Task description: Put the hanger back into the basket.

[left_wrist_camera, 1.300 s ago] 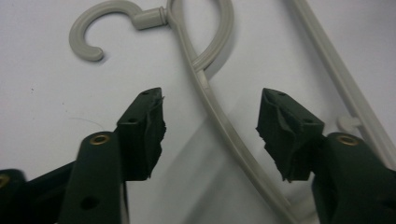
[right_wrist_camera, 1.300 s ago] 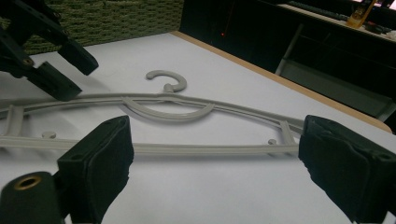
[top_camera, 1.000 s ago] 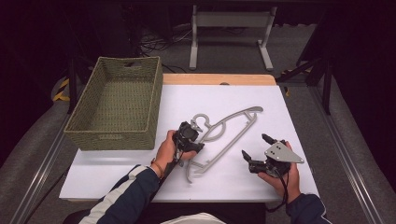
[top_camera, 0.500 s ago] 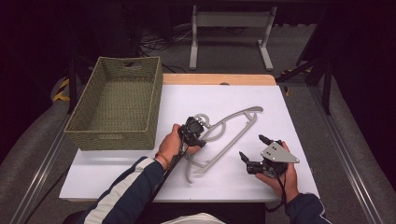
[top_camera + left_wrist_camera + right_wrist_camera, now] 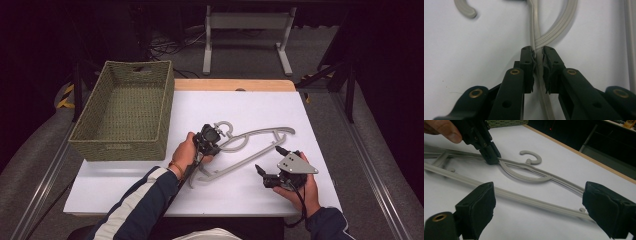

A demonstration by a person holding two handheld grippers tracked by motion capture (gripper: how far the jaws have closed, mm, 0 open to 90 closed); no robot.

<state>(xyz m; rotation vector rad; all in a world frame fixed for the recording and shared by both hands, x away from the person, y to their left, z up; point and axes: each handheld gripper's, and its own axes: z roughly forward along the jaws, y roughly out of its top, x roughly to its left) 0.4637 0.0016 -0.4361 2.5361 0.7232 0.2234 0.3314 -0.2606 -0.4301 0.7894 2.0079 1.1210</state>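
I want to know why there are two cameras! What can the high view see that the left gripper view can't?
The high view alone takes in the woven basket, the right gripper with its jaws open, both of the person's hands and the floor around the table. The left gripper view alone gets close enough to show the left gripper with its jaws closed on a thin bar of the hanger. Both views share the grey hanger, its hook and the white tabletop.

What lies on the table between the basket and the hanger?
Bare white table alone separates the basket from the hanger in the high view; the left tool meets the hanger near its hook.
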